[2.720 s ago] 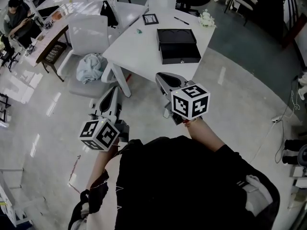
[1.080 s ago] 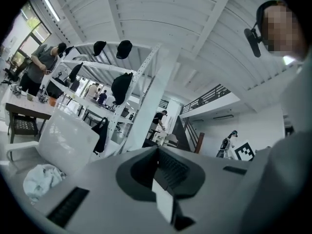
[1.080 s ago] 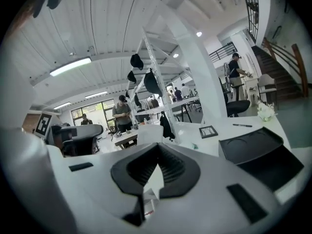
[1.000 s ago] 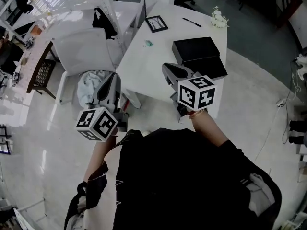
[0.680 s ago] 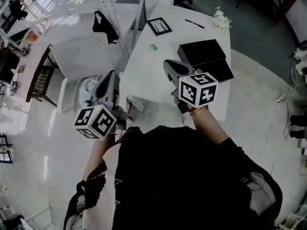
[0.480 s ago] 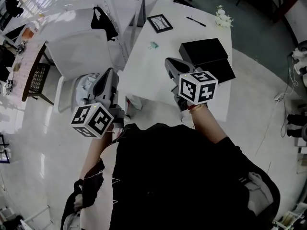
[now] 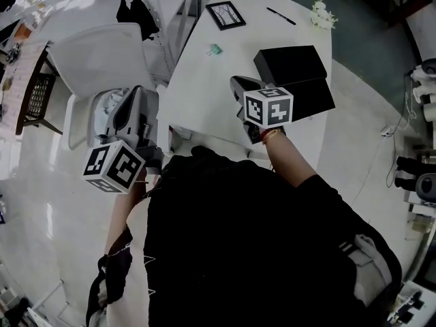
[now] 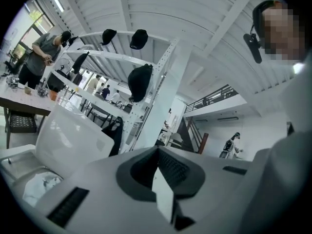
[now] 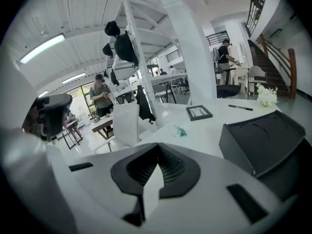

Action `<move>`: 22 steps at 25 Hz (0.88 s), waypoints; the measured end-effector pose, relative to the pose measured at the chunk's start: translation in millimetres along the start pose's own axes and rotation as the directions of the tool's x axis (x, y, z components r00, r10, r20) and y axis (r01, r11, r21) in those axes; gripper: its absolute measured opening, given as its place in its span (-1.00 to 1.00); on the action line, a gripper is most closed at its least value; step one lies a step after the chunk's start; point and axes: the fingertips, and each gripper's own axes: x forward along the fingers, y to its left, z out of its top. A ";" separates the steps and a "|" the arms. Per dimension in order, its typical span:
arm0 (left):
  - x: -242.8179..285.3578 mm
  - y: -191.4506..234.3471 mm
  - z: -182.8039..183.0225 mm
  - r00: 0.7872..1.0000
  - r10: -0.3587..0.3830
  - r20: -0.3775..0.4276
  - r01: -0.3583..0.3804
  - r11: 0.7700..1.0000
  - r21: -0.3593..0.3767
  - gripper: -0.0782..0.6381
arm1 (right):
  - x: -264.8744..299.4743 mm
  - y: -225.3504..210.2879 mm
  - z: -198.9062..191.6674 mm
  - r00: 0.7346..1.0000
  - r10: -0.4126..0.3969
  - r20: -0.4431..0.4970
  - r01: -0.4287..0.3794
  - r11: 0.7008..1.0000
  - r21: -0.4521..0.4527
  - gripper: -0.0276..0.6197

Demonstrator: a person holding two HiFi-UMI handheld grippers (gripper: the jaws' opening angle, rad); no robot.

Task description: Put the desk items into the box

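Observation:
A black box (image 7: 291,64) lies on the right half of the white table (image 7: 197,94); in the right gripper view the box (image 9: 265,141) fills the right side. Beyond it on the table are a small framed picture (image 7: 226,14), a black pen (image 7: 281,16), a white flower bunch (image 7: 323,13) and a small green item (image 7: 215,49). My right gripper (image 7: 236,82) hovers over the table's near edge, just left of the box, shut and holding nothing. Left of the table, my left gripper (image 7: 130,97) is also shut and bare, above the chair.
A white office chair (image 7: 95,56) with a pale cloth on its seat (image 7: 103,111) stands at the table's left. A white rack with dark hats and bags (image 8: 139,79) rises behind the table. People stand at desks far off (image 9: 101,99). Shiny floor surrounds the table.
The table and box have come nearer and now lie under the right gripper. The left gripper has sunk lower left beside the chair. Both stay shut.

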 end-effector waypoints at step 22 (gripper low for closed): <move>-36.5 99.0 24.4 0.931 0.366 -0.018 -0.365 0.931 0.012 -0.75 | 142.3 -47.3 16.9 0.987 -0.012 -0.162 0.006 0.999 -0.041 -0.66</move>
